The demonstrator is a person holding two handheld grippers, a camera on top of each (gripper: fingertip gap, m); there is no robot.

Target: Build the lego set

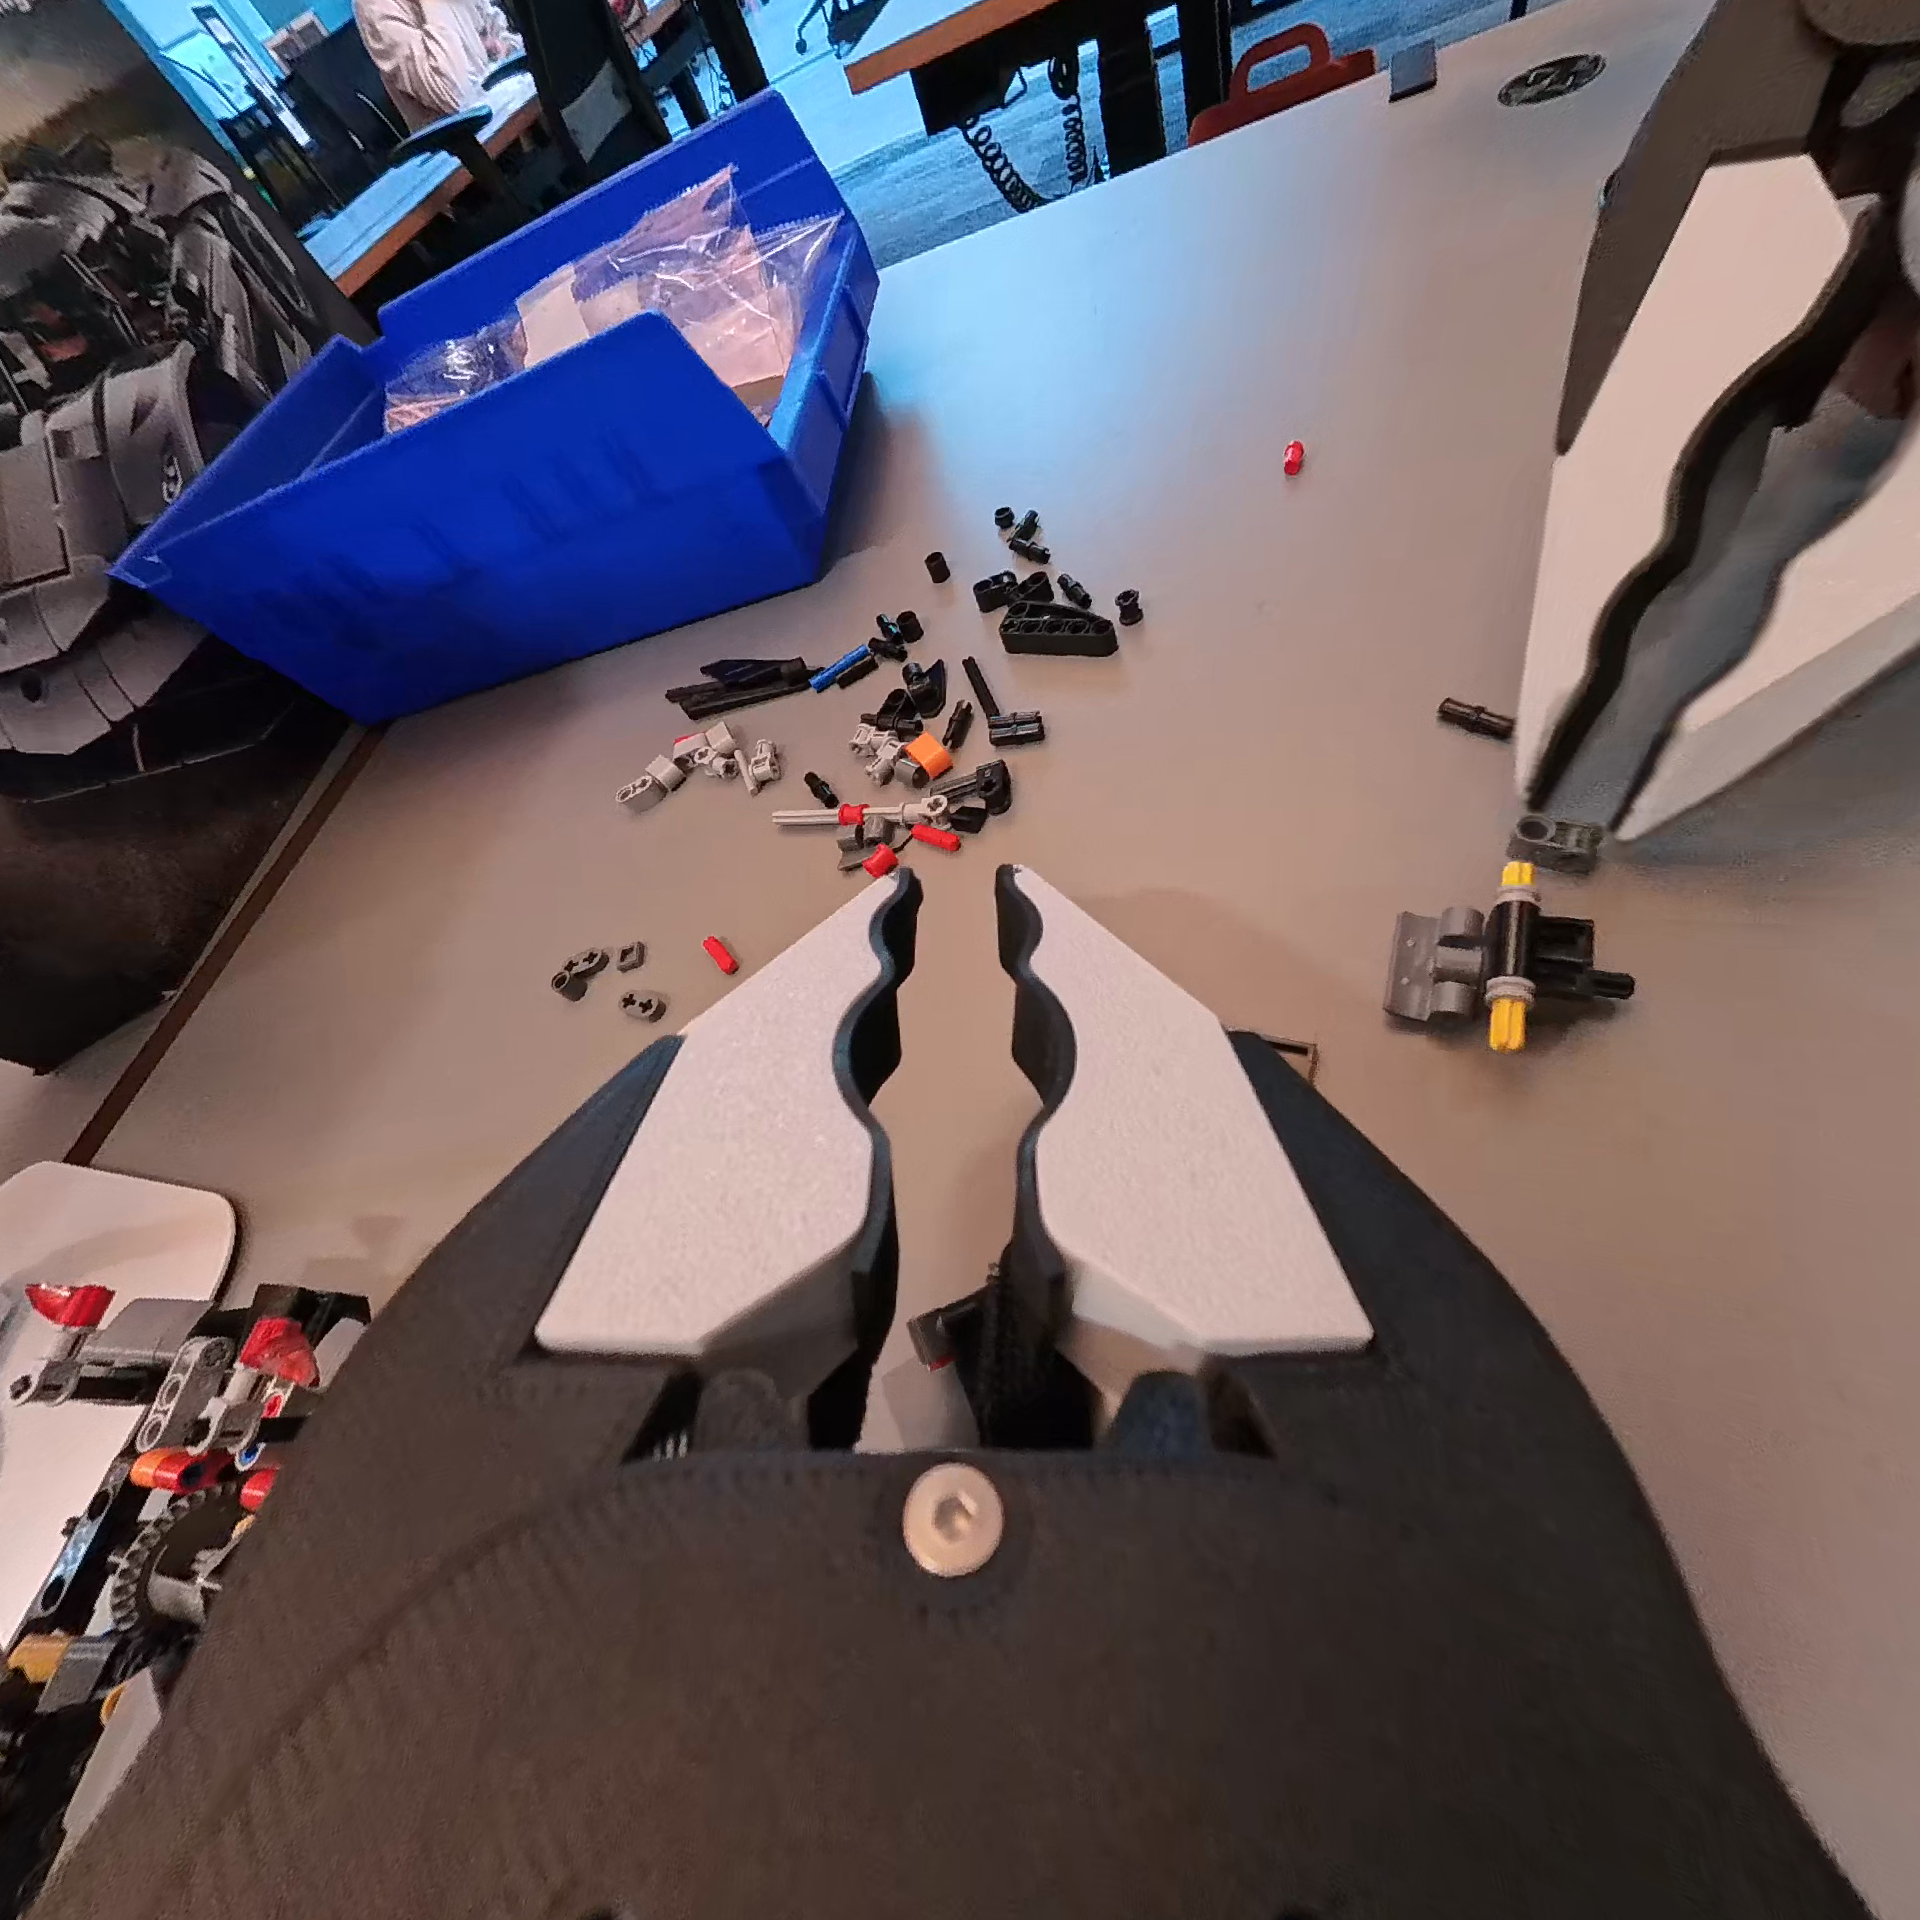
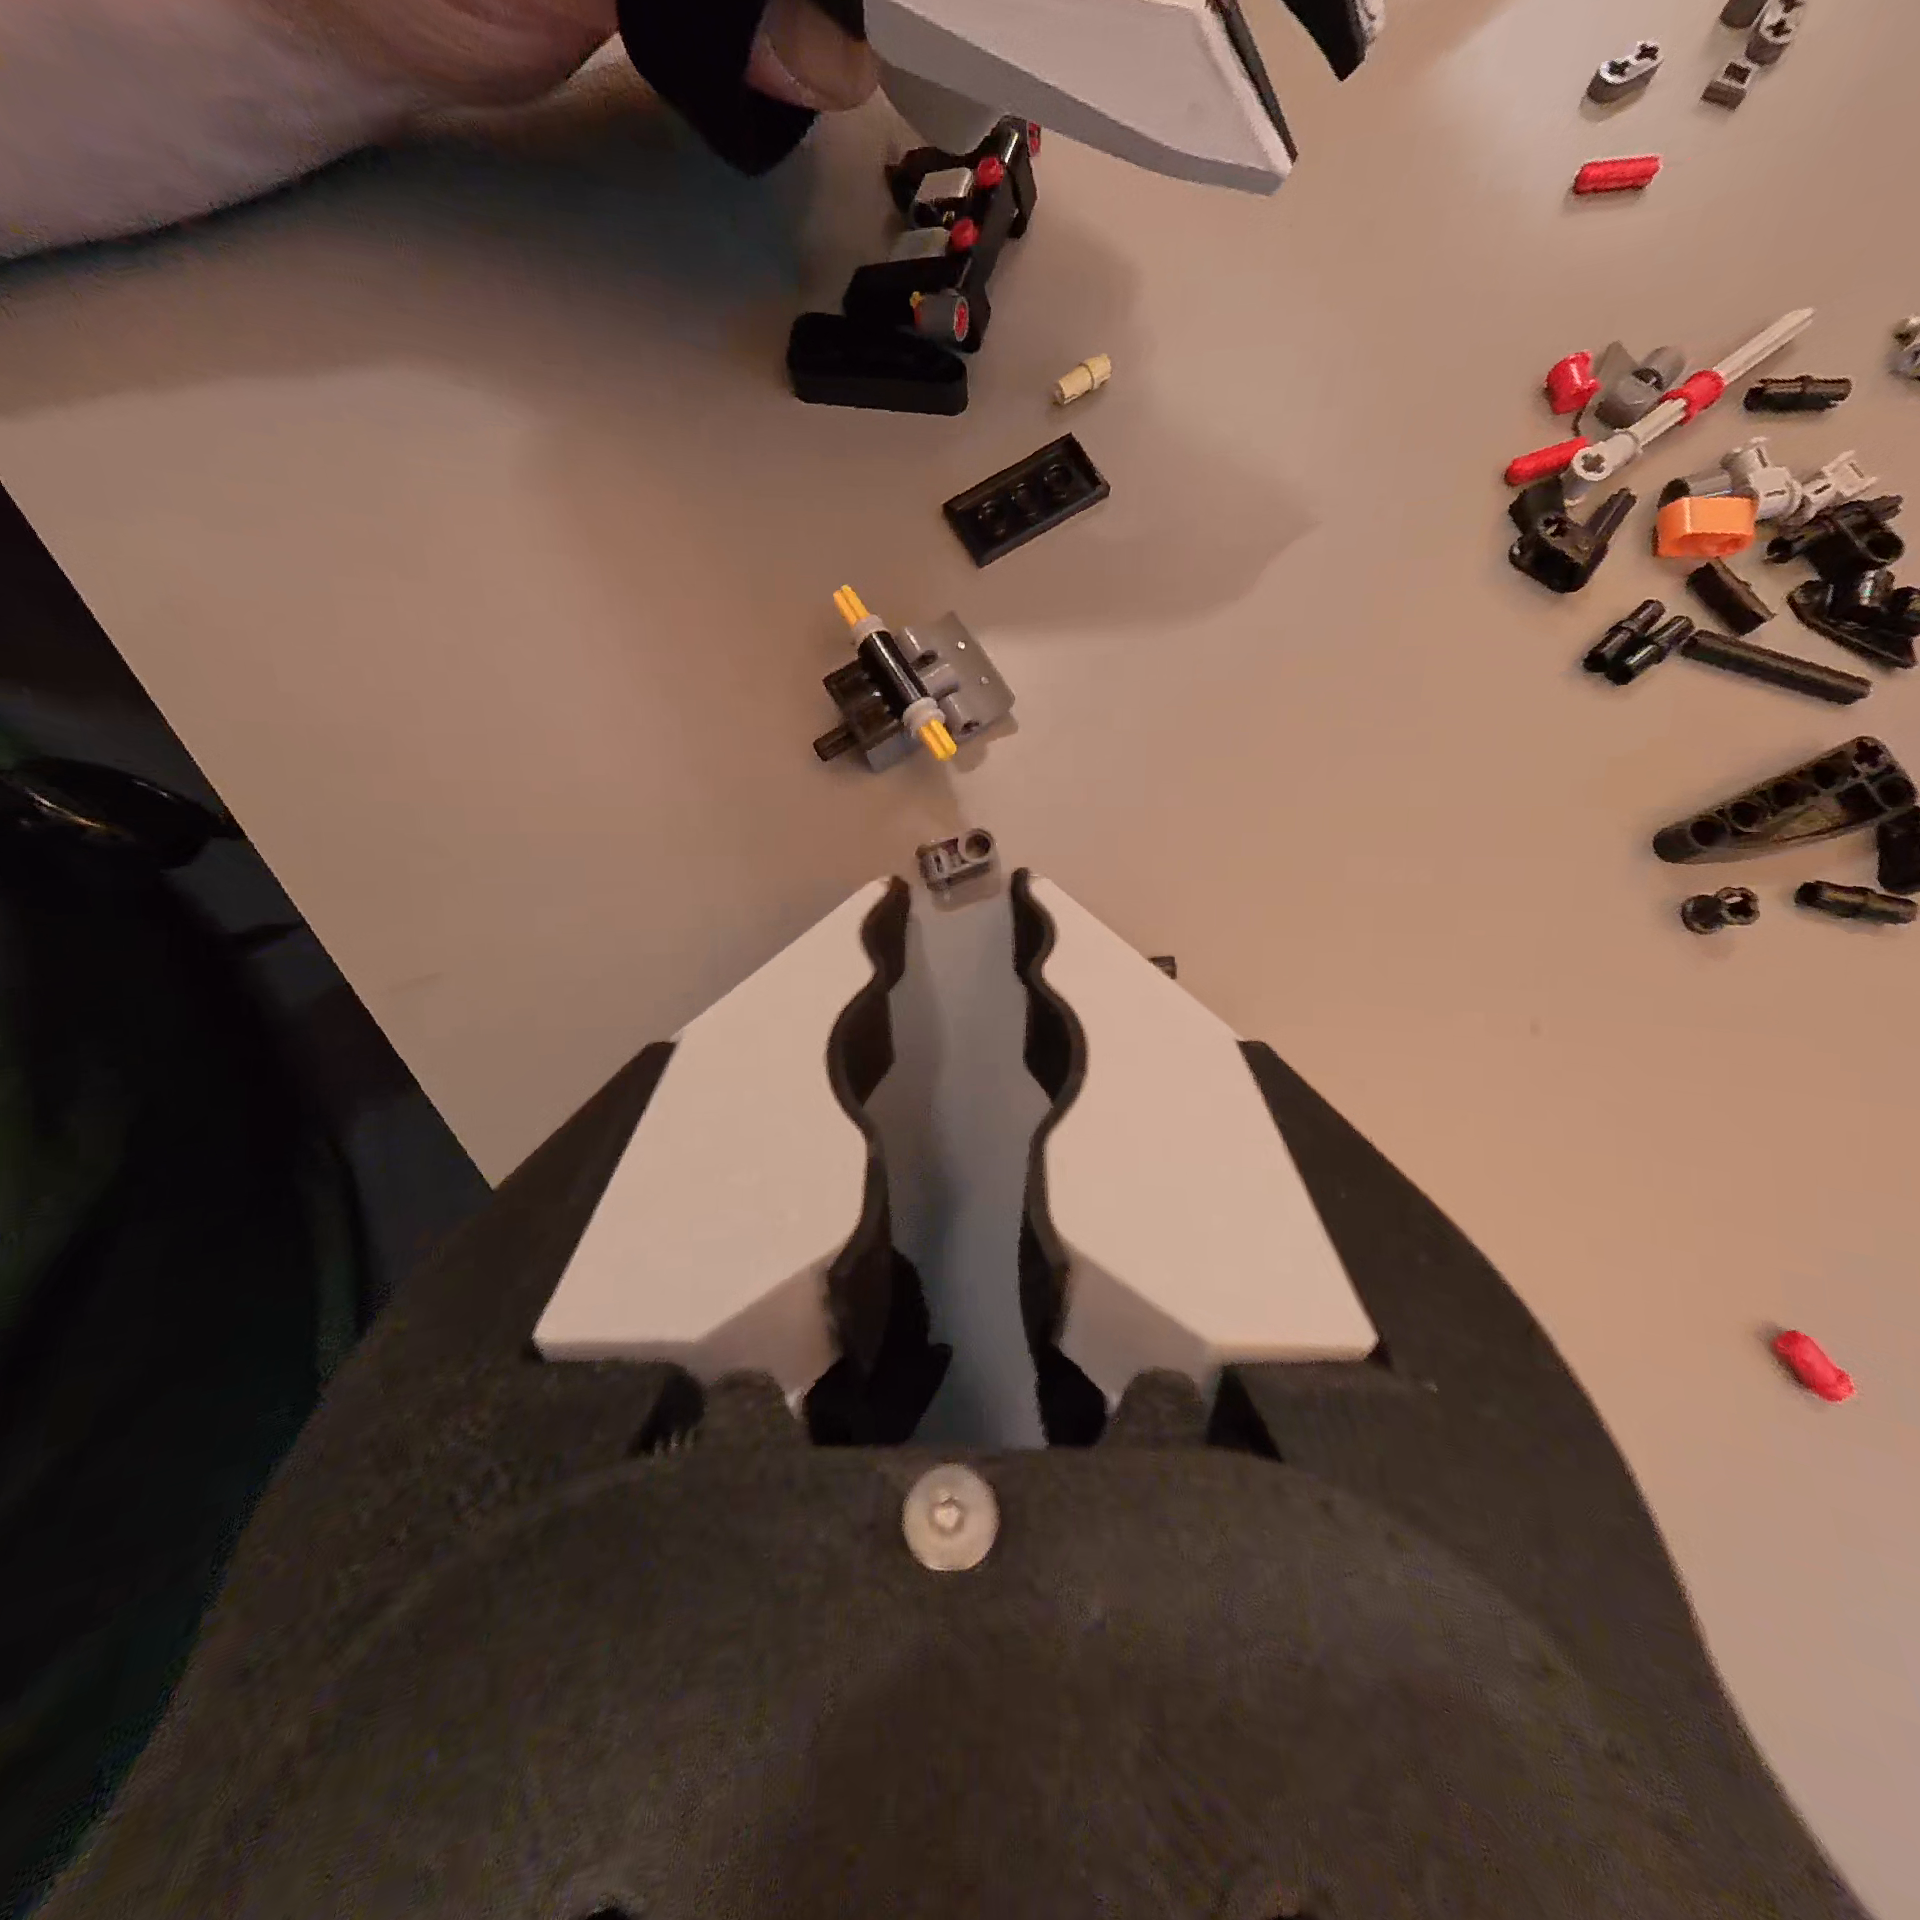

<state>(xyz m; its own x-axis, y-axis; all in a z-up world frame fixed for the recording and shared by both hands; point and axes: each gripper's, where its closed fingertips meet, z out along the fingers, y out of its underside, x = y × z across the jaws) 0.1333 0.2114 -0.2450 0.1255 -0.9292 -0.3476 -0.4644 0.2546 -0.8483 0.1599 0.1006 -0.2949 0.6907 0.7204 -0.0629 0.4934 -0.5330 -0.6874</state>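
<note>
My right gripper (image 2: 961, 883) is open and low over the table, with a small grey connector (image 2: 956, 859) lying just ahead of its tips. Beyond that lies a small grey and black sub-assembly with a yellow axle (image 2: 909, 686). In the left wrist view the connector (image 1: 1555, 840) sits at the right gripper's tips (image 1: 1574, 821), next to the sub-assembly (image 1: 1496, 961). My left gripper (image 1: 956, 878) is open and empty, pointing at a pile of loose black, grey and red pieces (image 1: 894, 748). It shows at the top of the right wrist view (image 2: 1247, 104).
A blue bin (image 1: 499, 540) holding plastic bags stands at the back left, beside the set's box (image 1: 104, 416). A partly built model (image 1: 156, 1455) sits at the lower left. A black plate (image 2: 1027, 499) and a black and red assembly (image 2: 935, 281) lie further on. The table edge (image 2: 260, 831) runs on the left. Across from one pair of fingers to the other is roughly 12 cm.
</note>
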